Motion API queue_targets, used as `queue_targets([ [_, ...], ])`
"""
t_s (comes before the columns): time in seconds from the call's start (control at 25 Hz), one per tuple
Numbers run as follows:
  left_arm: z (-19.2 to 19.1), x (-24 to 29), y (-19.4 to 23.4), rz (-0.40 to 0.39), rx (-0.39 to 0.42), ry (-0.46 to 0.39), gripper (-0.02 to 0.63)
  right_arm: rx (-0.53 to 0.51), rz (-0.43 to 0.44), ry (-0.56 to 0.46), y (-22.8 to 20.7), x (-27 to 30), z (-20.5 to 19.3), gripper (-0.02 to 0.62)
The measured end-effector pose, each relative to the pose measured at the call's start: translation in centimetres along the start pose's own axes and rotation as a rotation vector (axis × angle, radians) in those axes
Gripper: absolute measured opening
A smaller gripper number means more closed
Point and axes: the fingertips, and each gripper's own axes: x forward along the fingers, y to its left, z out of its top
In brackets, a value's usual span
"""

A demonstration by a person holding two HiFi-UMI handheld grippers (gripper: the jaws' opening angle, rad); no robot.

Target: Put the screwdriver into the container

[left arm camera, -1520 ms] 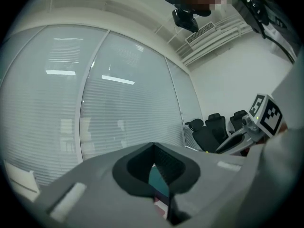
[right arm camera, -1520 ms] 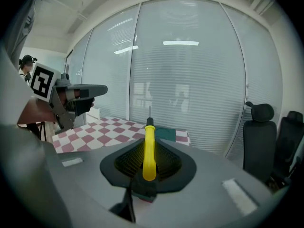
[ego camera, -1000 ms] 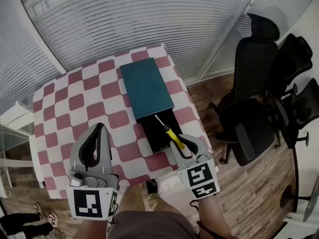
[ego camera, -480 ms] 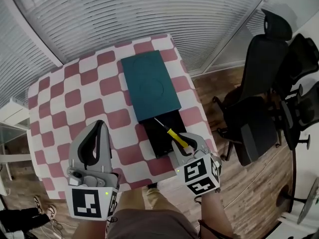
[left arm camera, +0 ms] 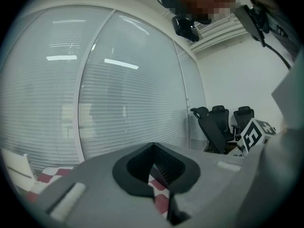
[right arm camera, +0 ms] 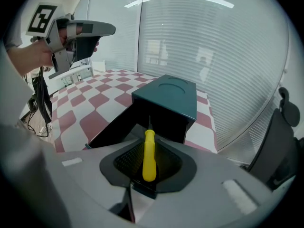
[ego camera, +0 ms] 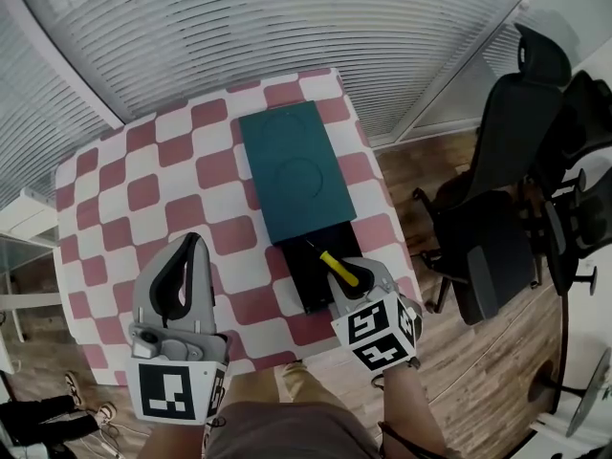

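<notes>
- The right gripper (right arm camera: pixel 148 144) has its jaws clamped on the yellow handle of the screwdriver (right arm camera: pixel 148 158). They have just opened a little, with the handle between them.
- The screwdriver's thin shaft sticks out past the jaw tips. It points at the container (right arm camera: pixel 168 96), a teal sleeve with a black tray (right arm camera: pixel 116 129) pulled out toward the jaws.
- In the head view the screwdriver (ego camera: pixel 338 268) hangs over the open black tray (ego camera: pixel 308 280), with its shaft tip near the teal sleeve's edge.
- The left gripper (ego camera: pixel 194 245) is well to the left of the right jaws. Its own jaws are together with nothing between them.
- The surface (ego camera: pixel 143 189) wears a red-and-white checked cloth, and it spreads ahead of both pairs of jaws. The container lies lengthwise on the cloth, straight ahead of the right jaws.
- Beyond the surface, past the jaw tips, white slatted blinds (ego camera: pixel 287 17) cover curved glass walls.
- To the right of the right jaws, black office chairs (ego camera: pixel 516 122) stand on a wooden floor (ego camera: pixel 478 361).
</notes>
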Motion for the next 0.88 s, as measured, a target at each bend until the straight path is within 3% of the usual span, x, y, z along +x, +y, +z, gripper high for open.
queue_targets([
  [0.28, 1.0, -1.3, -0.1, 0.014, 0.016, -0.02, 0.001, 0.053, -0.014, -0.088, -0.3, -1.1, 1.3, 0.109],
  [0.6, 4.7, -6.7, -1.2, 0.066, 0.038, -0.104, 0.001, 0.108, -0.04, -0.359, 0.3, -7.7, 6.2, 0.08],
  [0.88, 7.5, -12.8, 0.0, 0.182, 0.03, -0.149, 0.001, 0.129, -0.022, -0.646, 3.9, -15.8, 12.4, 0.036],
])
